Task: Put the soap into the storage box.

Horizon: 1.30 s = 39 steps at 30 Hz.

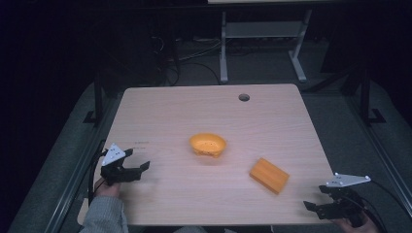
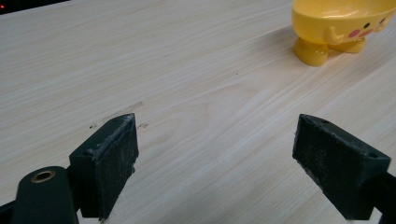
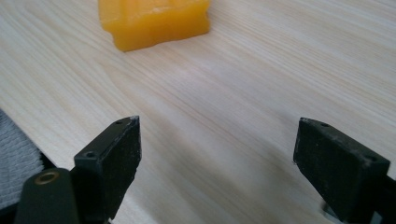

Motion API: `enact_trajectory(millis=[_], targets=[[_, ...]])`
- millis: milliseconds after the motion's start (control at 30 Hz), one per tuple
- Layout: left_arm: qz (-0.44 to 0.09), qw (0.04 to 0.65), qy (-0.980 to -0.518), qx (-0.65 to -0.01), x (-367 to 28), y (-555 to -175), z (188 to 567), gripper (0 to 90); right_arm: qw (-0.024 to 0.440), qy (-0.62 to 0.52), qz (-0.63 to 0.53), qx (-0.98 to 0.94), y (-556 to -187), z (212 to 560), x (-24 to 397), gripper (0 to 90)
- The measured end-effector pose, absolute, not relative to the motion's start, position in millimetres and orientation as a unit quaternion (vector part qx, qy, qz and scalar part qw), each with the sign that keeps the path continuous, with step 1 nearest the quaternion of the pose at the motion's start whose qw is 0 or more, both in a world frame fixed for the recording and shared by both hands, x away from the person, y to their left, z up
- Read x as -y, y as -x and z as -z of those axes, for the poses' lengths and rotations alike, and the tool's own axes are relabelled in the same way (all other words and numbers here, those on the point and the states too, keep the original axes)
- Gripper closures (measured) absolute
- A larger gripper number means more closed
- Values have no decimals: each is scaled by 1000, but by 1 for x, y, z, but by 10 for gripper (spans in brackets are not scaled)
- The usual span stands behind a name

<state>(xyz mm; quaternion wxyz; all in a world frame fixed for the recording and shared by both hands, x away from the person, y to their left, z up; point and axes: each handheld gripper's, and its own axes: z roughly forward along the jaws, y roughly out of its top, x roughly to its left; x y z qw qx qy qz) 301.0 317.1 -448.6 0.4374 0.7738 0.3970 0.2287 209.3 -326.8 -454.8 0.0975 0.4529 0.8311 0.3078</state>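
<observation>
From the high view we see a yellow plastic bowl point(image 1: 208, 144) near the middle of the pale wooden table point(image 1: 194, 107), and an orange rectangular sponge block point(image 1: 269, 175) toward the near right corner. The left gripper point(image 1: 138, 167) sits at the near left edge, the right gripper point(image 1: 316, 208) at the near right corner.

In the left gripper view, jaws spread wide, empty; the bowl point(image 2: 343, 25) stands on stubby feet, likely light, rigid, slippery: we'd grip its rim.

In the right gripper view, jaws spread, empty; the sponge point(image 3: 154, 21) looks soft and light, best pinched across its short sides.
</observation>
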Motion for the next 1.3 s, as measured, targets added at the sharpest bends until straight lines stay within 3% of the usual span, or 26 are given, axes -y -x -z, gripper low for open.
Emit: enact_trajectory(millis=[1300], targets=[[-229,438,-775,-393,-316,-301,448,138,89,-366,-251,-891,-262,412,265,142]])
